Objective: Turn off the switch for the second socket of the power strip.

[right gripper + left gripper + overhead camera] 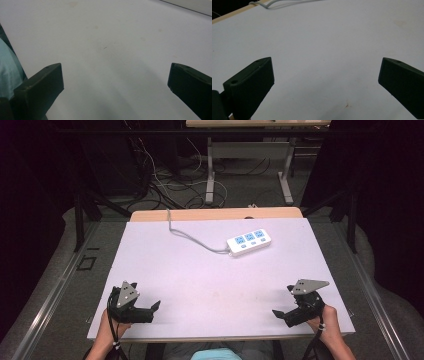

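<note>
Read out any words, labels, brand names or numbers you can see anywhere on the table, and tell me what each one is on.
No readable text anywhere.
Power strip: blue socket faces and small buttons, any print too small and blurred to read.
White table: no print, faint stains.
Left tool and right tool: no labels visible.

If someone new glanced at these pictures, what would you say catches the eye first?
Probably the white power strip with blue sockets, lying alone toward the far side of the pale table, its grey cable snaking off the back edge. Next come the two black grippers at the near corners, the left gripper and right gripper, both open and holding nothing.
</note>
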The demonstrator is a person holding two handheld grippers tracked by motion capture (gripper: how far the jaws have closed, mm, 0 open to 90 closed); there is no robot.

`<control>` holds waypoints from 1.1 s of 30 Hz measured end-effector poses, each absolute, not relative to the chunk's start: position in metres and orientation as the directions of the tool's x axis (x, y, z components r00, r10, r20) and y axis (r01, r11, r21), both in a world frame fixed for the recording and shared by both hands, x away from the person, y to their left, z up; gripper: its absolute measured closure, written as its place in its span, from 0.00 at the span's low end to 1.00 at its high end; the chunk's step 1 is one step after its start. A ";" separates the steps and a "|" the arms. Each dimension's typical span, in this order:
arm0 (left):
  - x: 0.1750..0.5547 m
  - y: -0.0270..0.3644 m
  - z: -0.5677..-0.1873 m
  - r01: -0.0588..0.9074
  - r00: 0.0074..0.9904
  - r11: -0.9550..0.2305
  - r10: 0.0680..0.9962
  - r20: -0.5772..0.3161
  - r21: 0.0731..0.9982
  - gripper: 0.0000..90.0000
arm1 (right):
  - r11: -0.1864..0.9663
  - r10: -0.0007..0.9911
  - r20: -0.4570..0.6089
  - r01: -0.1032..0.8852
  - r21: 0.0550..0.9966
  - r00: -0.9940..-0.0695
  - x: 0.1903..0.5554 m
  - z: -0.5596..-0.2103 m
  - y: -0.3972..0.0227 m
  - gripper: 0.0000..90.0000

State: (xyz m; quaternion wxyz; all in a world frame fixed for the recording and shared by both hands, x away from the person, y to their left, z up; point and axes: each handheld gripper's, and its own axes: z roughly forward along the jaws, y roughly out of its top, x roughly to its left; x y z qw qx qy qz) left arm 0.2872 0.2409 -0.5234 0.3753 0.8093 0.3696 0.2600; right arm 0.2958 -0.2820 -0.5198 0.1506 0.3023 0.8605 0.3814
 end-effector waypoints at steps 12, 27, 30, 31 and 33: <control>0.288 0.238 -0.523 0.397 0.603 -0.464 0.783 0.156 0.792 0.00 | 0.516 0.647 -0.025 0.414 0.750 -0.762 0.298 -0.520 -0.281 0.00; 0.292 0.236 -0.526 0.396 0.607 -0.474 0.778 0.163 0.787 0.00 | 0.542 0.637 -0.040 0.410 0.734 -0.770 0.316 -0.514 -0.269 0.00; 0.293 0.235 -0.526 0.394 0.610 -0.473 0.776 0.161 0.788 0.00 | 0.539 0.641 -0.036 0.416 0.732 -0.767 0.321 -0.513 -0.267 0.00; 0.293 0.235 -0.526 0.391 0.610 -0.478 0.775 0.168 0.787 0.00 | 0.552 0.638 -0.039 0.421 0.720 -0.769 0.323 -0.512 -0.266 0.00; 0.294 0.235 -0.526 0.397 0.614 -0.477 0.773 0.159 0.784 0.00 | 0.543 0.641 -0.033 0.423 0.726 -0.767 0.326 -0.512 -0.265 0.00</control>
